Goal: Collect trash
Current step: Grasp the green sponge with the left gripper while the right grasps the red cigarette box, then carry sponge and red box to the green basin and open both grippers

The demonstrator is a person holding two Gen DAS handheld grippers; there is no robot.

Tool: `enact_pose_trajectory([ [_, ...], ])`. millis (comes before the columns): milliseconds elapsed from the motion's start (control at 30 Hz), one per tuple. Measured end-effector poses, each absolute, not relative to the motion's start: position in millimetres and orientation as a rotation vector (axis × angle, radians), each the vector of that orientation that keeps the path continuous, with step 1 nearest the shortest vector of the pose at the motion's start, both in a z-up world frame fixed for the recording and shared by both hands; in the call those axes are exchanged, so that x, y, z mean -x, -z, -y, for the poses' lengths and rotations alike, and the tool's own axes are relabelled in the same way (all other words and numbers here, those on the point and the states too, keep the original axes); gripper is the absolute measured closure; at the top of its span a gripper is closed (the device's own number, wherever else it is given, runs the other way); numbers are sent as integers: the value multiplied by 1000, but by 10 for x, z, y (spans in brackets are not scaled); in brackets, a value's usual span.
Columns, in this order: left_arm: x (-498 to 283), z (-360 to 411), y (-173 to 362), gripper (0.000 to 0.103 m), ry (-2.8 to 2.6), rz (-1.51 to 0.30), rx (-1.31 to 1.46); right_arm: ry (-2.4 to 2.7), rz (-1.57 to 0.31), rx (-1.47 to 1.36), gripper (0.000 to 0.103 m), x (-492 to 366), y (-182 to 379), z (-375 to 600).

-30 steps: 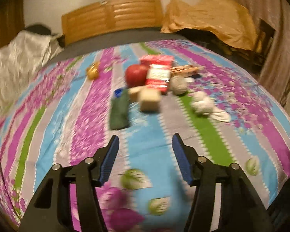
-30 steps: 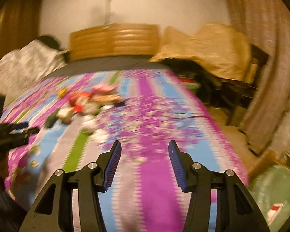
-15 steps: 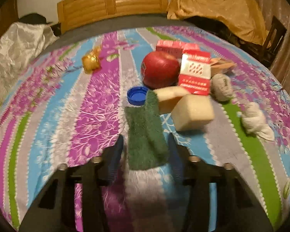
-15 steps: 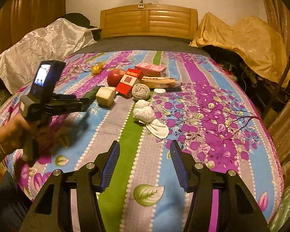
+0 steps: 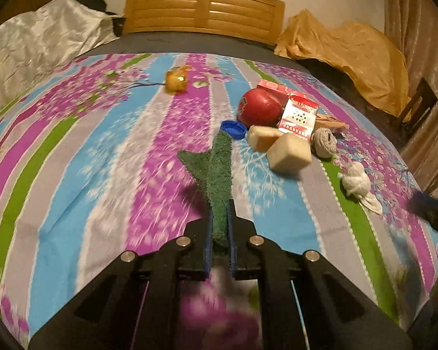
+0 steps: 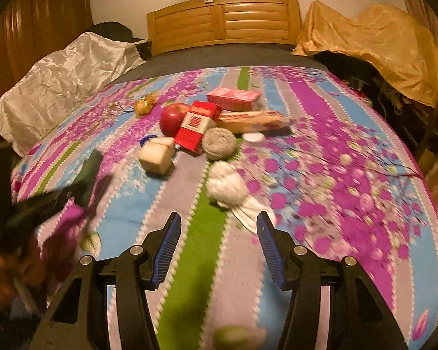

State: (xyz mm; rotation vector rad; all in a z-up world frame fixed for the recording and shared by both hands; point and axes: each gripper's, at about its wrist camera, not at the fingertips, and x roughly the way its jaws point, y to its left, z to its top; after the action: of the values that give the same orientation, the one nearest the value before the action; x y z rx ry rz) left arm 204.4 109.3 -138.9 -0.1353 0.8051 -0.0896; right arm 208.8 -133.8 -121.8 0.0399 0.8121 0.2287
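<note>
My left gripper is shut on the near end of a dark green scouring pad, which folds up off the striped bedspread. Beyond it lie a blue bottle cap, two beige sponge blocks, a red apple, a red cigarette pack, a grey ball of twine and a crumpled white tissue. My right gripper is open with nothing between its fingers, just short of the white tissue. The left gripper with the pad shows blurred at that view's left.
A gold foil wrapper lies apart on the far left. A pink carton and a long biscuit packet sit behind the pile, a white cap beside them. Wooden headboard, silver sheet and a covered chair ring the bed.
My left gripper moved forward over the green pad and closed on it, lifting its near end. My right gripper swung left and came closer to the white tissue.
</note>
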Motion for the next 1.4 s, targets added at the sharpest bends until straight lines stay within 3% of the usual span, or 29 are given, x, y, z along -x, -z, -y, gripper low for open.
enact_pose_trajectory([
  [133,-1877,-1117,1377,96,82,-820,160,-267,-815,-79,46,-2692,1170,1146],
  [267,-1821,-1048,1332,96,92,-811,126,-246,-855,-153,21,-3418,1226,1002],
  [300,-1815,-1042,1316,96,97,-805,124,-242,-890,-158,19,-3595,1277,950],
  [533,-1842,-1030,1277,96,92,-780,120,-117,-1033,-160,19,-4362,1646,617],
  [600,-1847,-1065,1279,96,87,-783,137,-102,-1034,-145,43,-4420,1669,563],
  [667,-1837,-1099,1267,96,77,-780,145,-112,-1002,-186,58,-4397,1630,637],
  [767,-1830,-1124,1249,96,69,-775,151,-158,-965,-255,72,-4306,1520,808],
  [1400,-1643,-648,771,96,147,-687,64,-305,-682,-236,79,-2185,250,1469],
])
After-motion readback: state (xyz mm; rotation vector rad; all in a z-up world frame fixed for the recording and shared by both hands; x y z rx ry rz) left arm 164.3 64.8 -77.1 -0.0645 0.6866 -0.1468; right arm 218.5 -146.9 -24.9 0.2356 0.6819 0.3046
